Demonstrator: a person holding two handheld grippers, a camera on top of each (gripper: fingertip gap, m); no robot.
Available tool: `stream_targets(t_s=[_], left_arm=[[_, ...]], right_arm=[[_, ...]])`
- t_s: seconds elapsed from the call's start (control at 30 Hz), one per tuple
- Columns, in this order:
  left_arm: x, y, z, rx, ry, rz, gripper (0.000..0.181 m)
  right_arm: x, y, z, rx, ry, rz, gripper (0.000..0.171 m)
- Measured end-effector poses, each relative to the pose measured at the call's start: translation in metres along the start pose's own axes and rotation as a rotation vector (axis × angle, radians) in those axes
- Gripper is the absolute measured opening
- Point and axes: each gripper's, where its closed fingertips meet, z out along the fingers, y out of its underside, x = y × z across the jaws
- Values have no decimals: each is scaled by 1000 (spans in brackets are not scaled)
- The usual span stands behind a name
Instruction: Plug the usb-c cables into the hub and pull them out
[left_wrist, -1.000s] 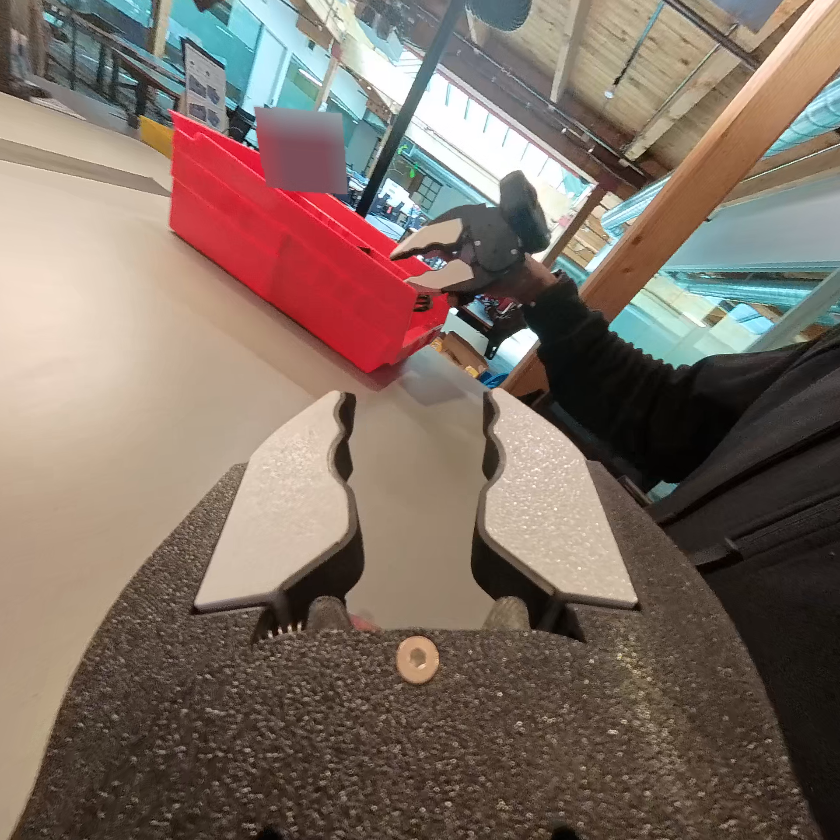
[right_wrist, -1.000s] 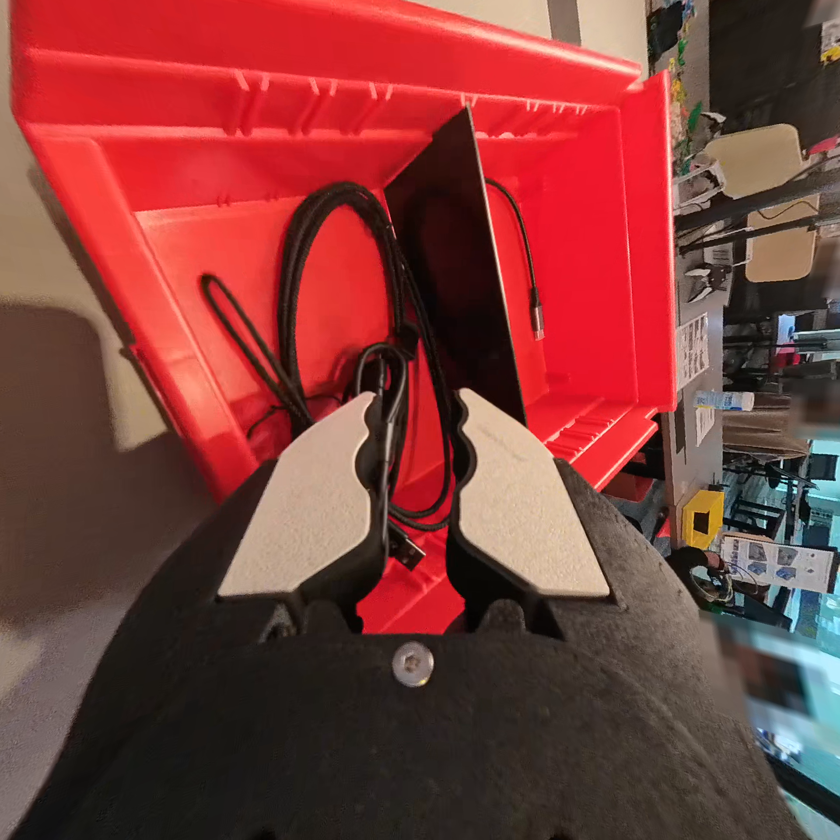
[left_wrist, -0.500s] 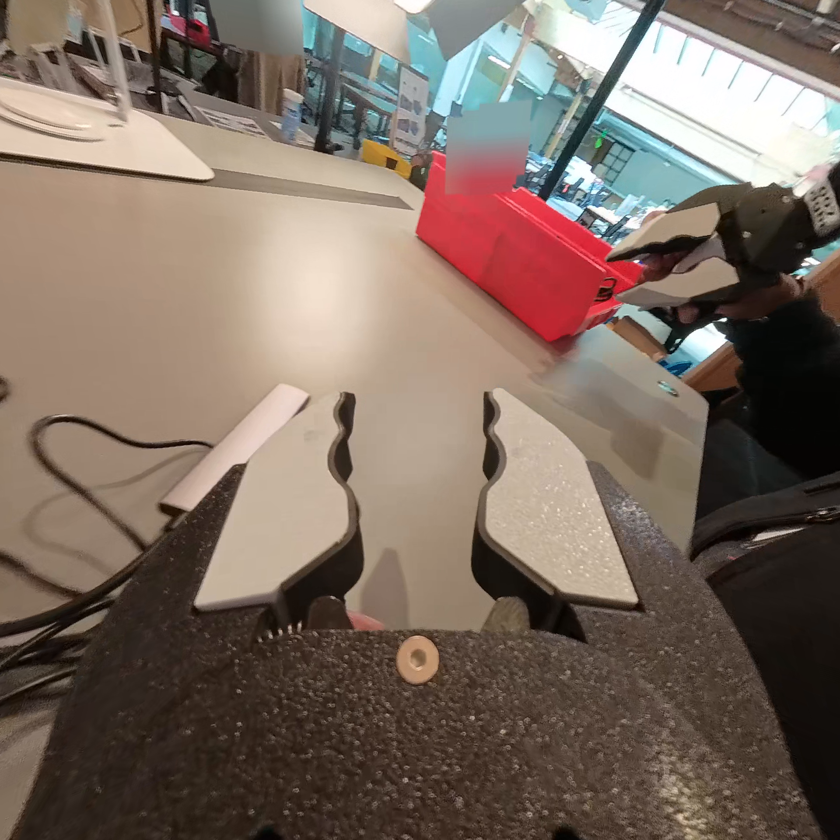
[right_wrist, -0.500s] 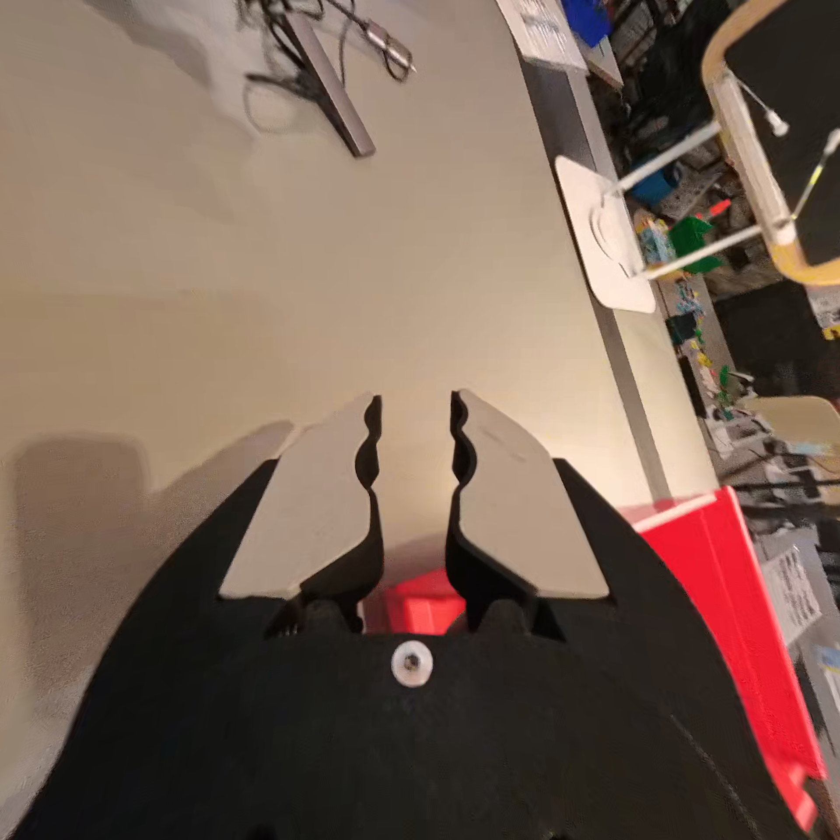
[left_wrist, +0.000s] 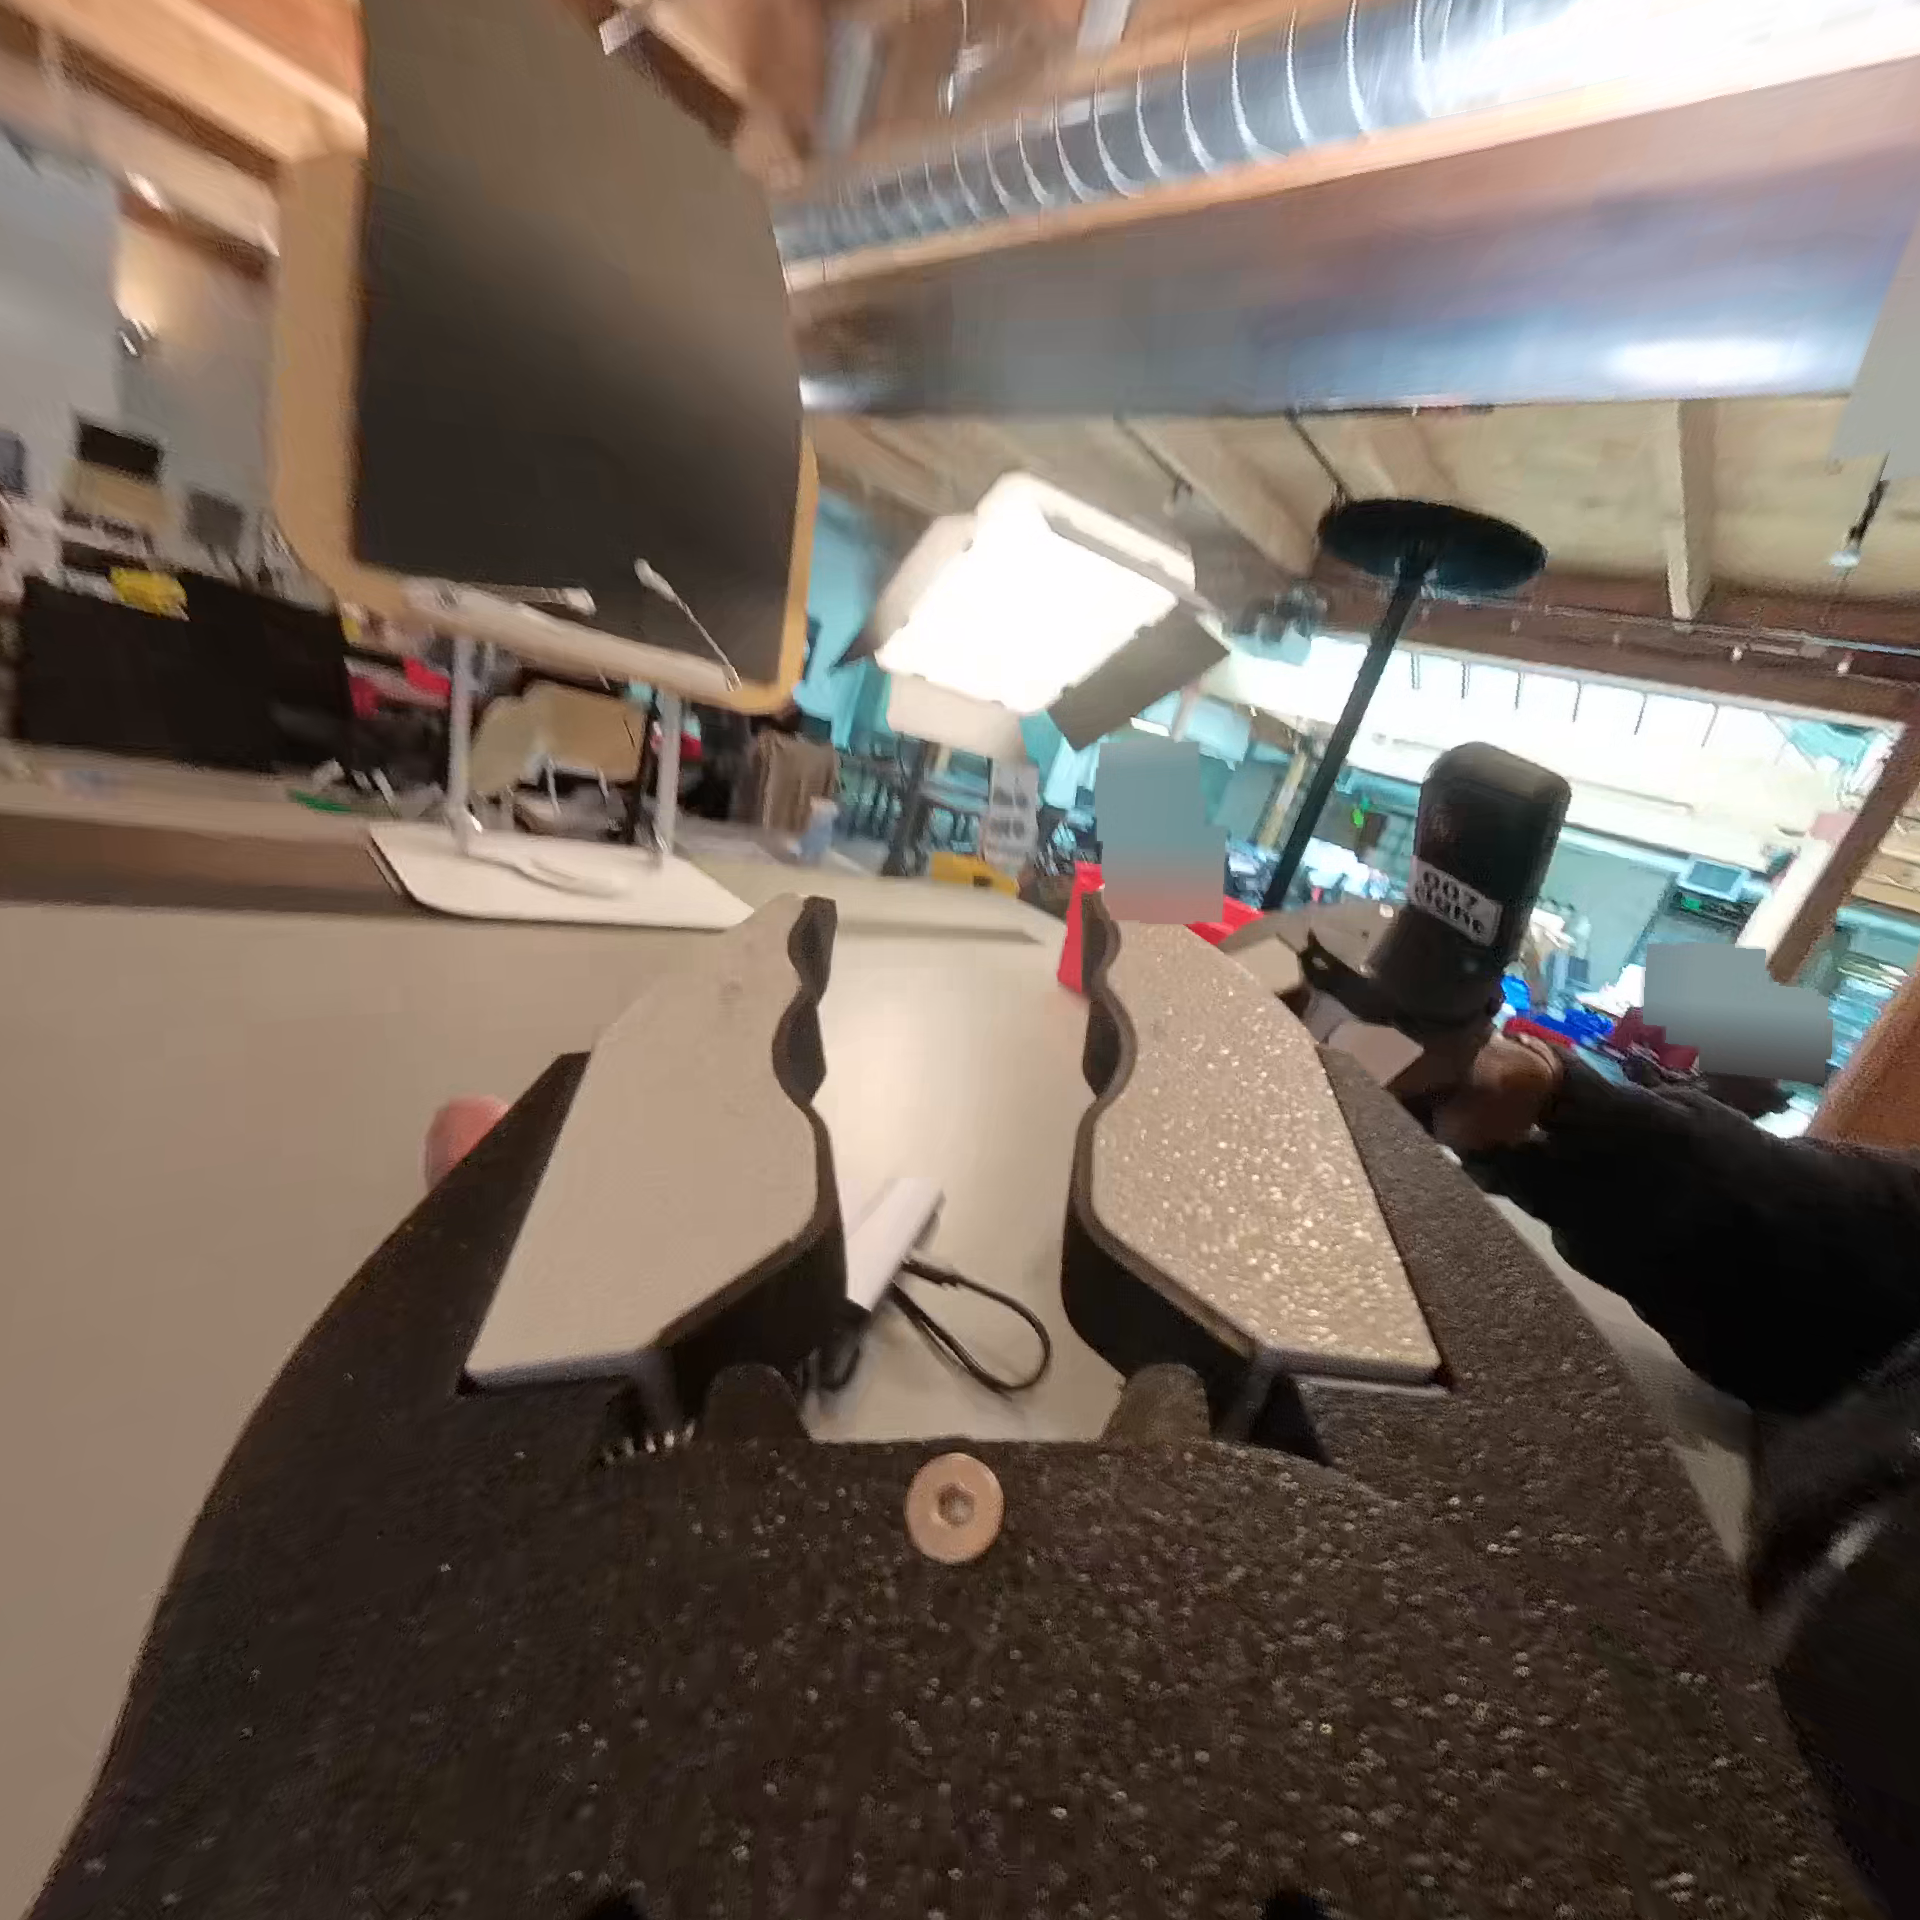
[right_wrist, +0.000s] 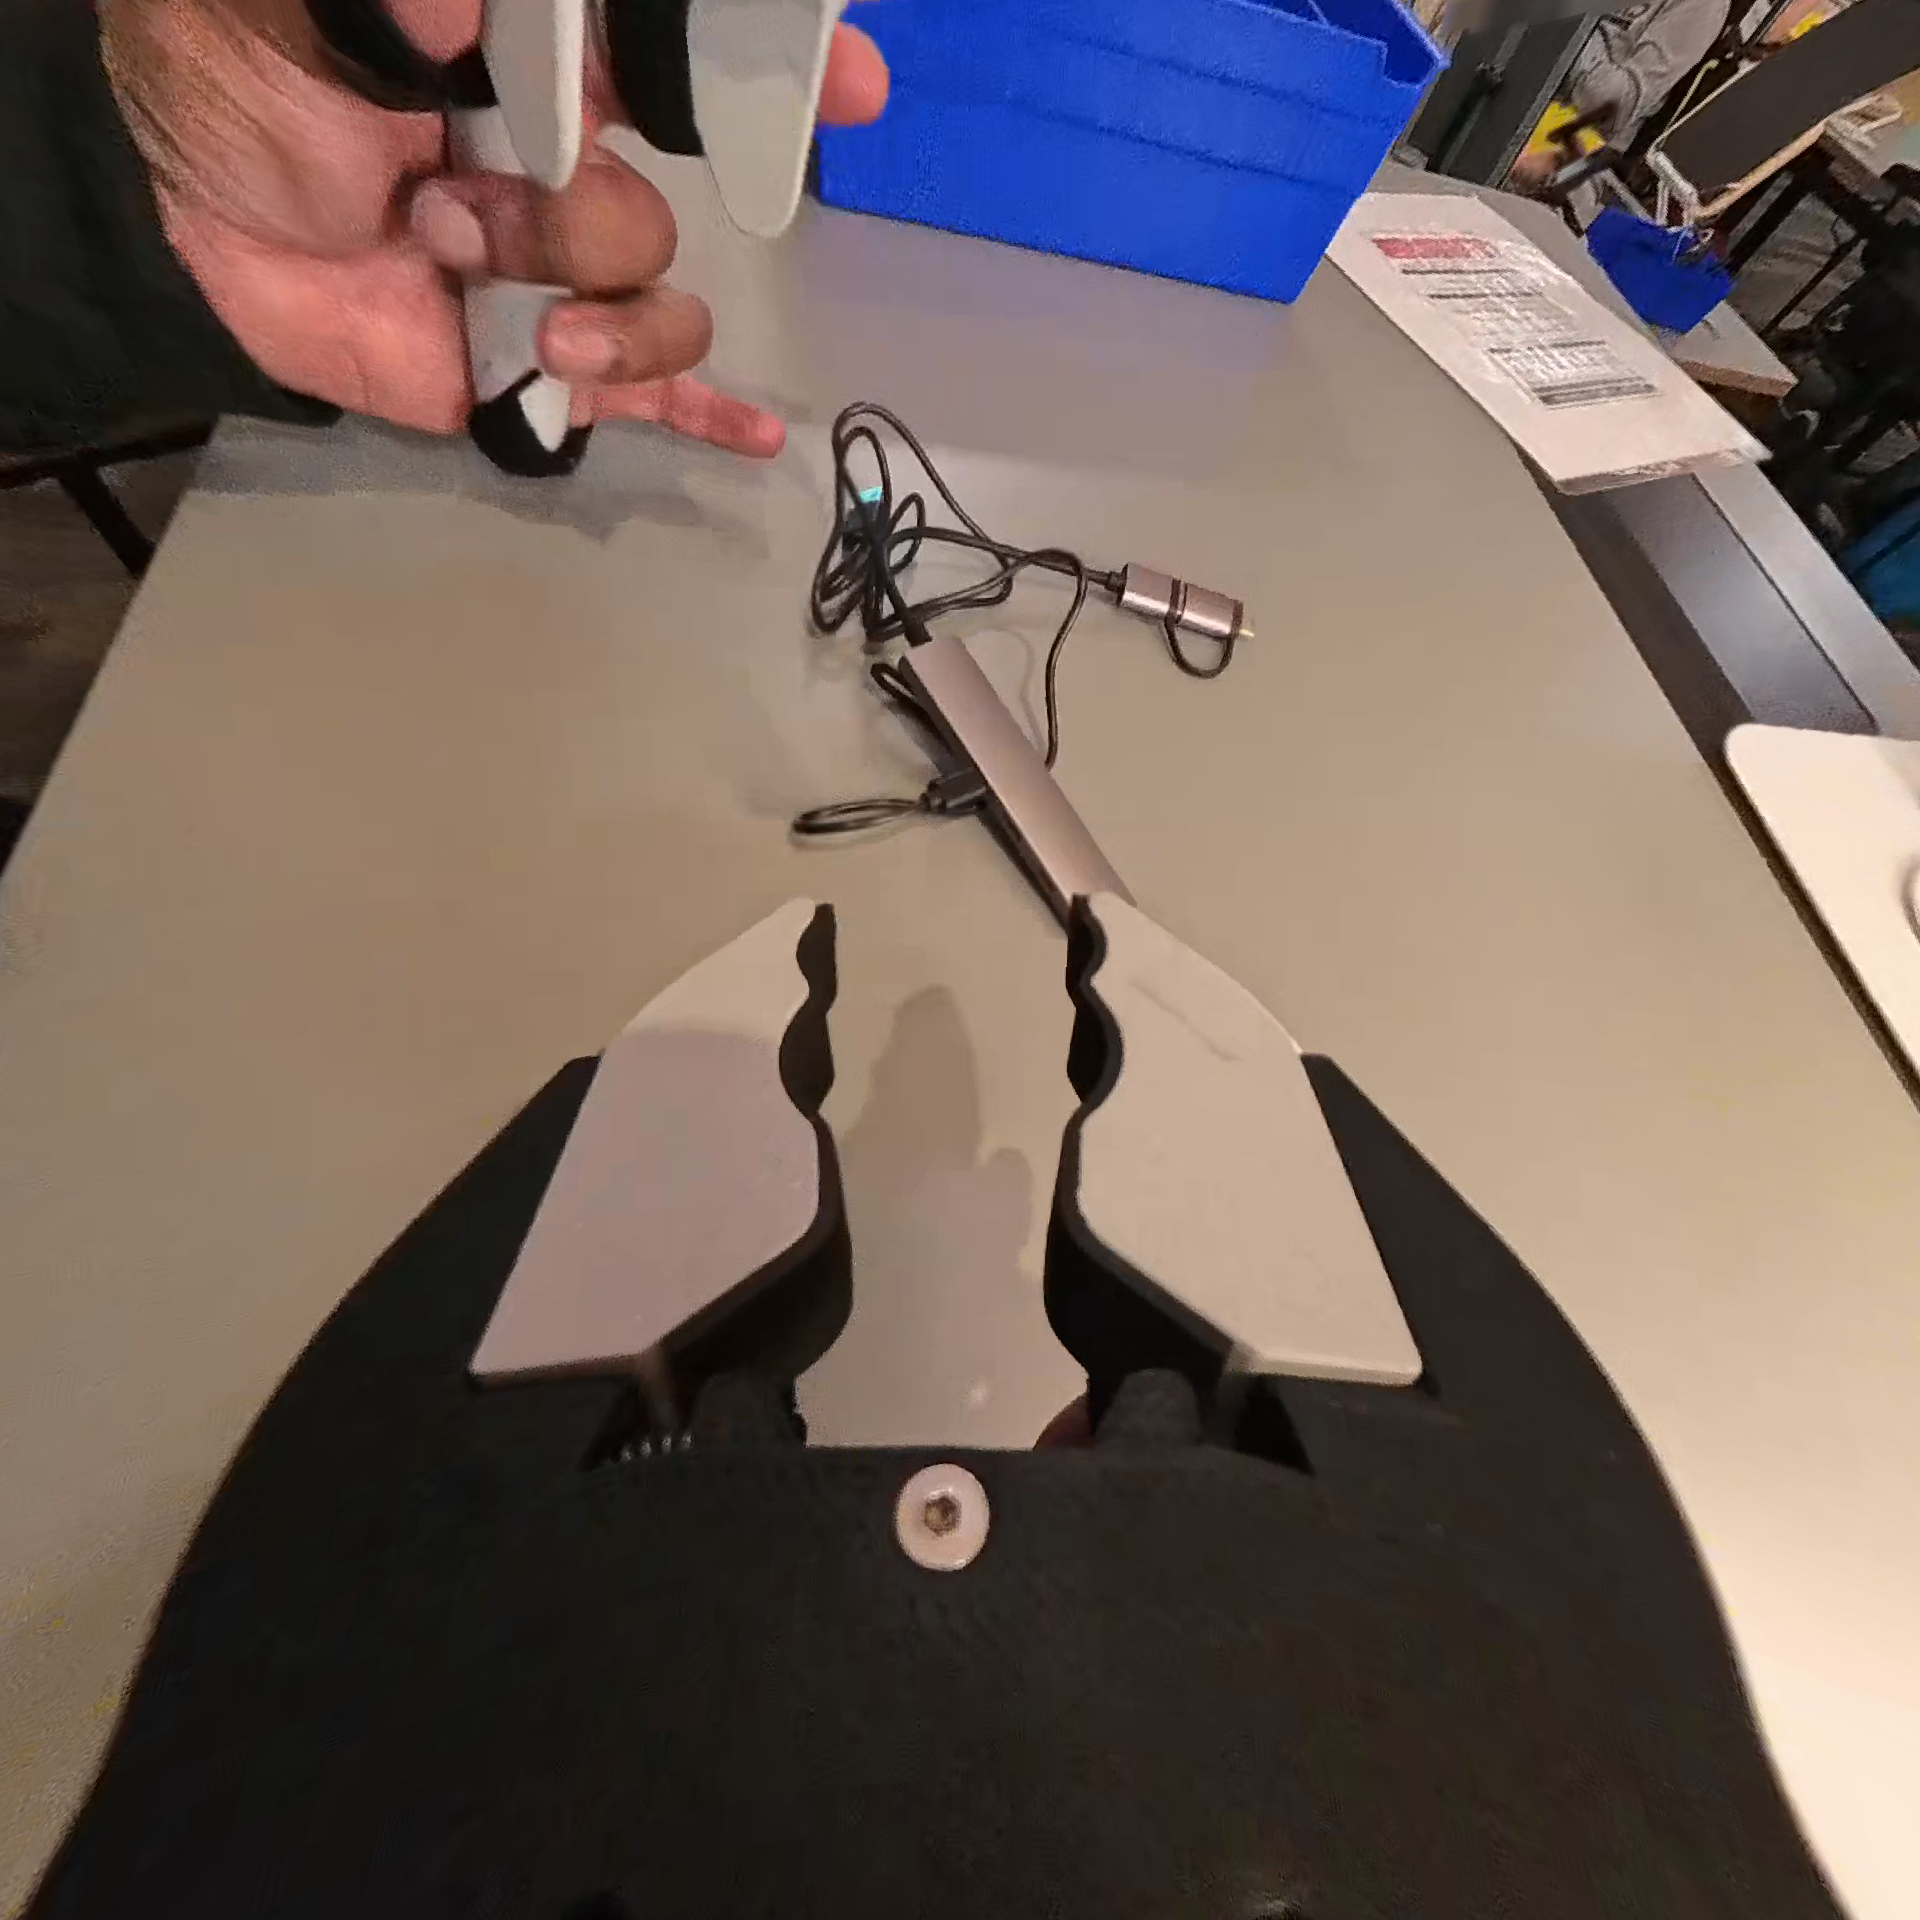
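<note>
A slim grey hub (right_wrist: 997, 769) lies on the grey table (right_wrist: 416, 831), just beyond my right gripper (right_wrist: 951, 935), which is open and empty above the table. A black plug (right_wrist: 956, 795) with a small cable loop sits against the hub's side. A tangle of black cable (right_wrist: 883, 540) ends in a grey connector (right_wrist: 1179, 603) beyond the hub. My left gripper (left_wrist: 956, 935) is open and empty. The hub (left_wrist: 894, 1236) and a cable loop (left_wrist: 987, 1340) show low between its fingers. The left gripper (right_wrist: 655, 197) also shows top left in the right wrist view, in a hand.
A blue bin (right_wrist: 1112, 125) stands at the far table edge, with a printed sheet (right_wrist: 1507, 322) to its right. A white monitor base (right_wrist: 1849, 862) sits at the right. A monitor on a stand (left_wrist: 571, 364) and a red bin (left_wrist: 1070, 945) are farther off. Across from one pair of fingers to the other is roughly 20 cm. The black plug (right_wrist: 956, 795) lies around 10 cm away from my right fingertips. From either gripper's tips it is about 20 cm to the grey connector (right_wrist: 1179, 603).
My right gripper left the red bin, swung across the table and now faces the hub and cables. My left gripper turned toward the hub. Both stayed open.
</note>
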Motion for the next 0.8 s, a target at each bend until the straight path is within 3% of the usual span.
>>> stream_targets(t_s=[0.1,0.2,0.23,0.27,0.3,0.33,0.43,0.5,0.6,0.7,0.8], left_arm=[[-12,-17,0,102,7,111,38],[-37,-27,3,121,-125,320,41],[-47,-30,4,123,-192,397,53],[-61,-34,7,129,-272,441,79],[-76,-35,10,120,-339,429,104],[-84,-30,16,85,-333,391,115],[-98,-8,28,-46,-281,300,113],[-104,4,28,-136,-296,364,94],[-82,22,33,-215,-96,398,14],[-78,23,38,-207,-62,496,3],[-76,34,46,-281,-20,479,29]], right_arm=[[8,-3,27,-14,7,-3,44],[13,4,50,-62,3,8,49],[14,5,56,-73,3,18,50],[14,7,60,-84,2,31,51],[13,8,64,-96,3,46,51],[11,9,67,-111,3,68,52],[4,11,70,-162,2,160,53],[0,16,70,-209,19,269,49],[-11,16,71,-213,21,461,47],[-21,16,76,-206,32,585,47],[-25,21,83,-234,81,643,48]])
